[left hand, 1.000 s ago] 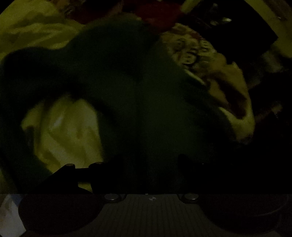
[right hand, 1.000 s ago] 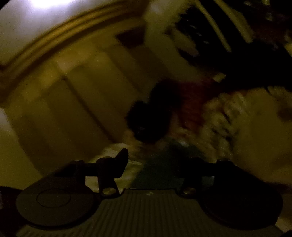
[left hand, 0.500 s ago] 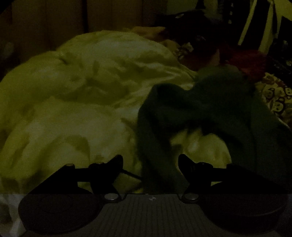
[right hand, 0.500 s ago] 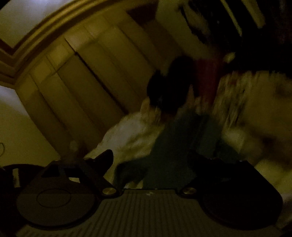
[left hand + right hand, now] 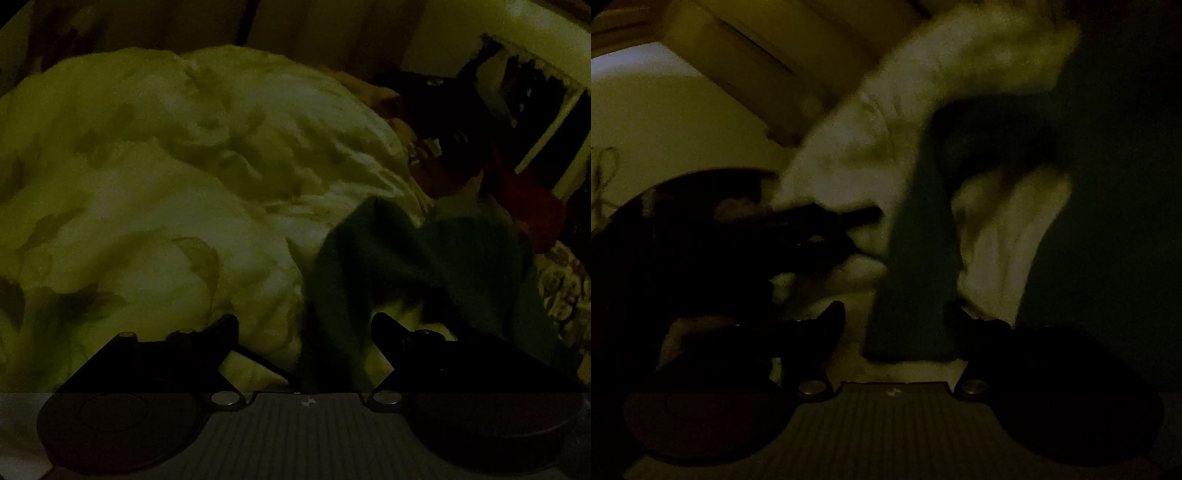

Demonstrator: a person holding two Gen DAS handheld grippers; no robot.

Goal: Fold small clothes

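Dim bedroom, pale rumpled duvet (image 5: 177, 192) covering most of bed. Dark green garment (image 5: 436, 258) lying crumpled on duvet at right, one strip of it running down between fingers of each gripper. Patterned fabric (image 5: 565, 284) at far right edge. Left gripper (image 5: 303, 325) spread apart, pads clear of cloth. Right gripper (image 5: 895, 314) closing, green strip between fingers but pads not seen pressing on it; view blurred.
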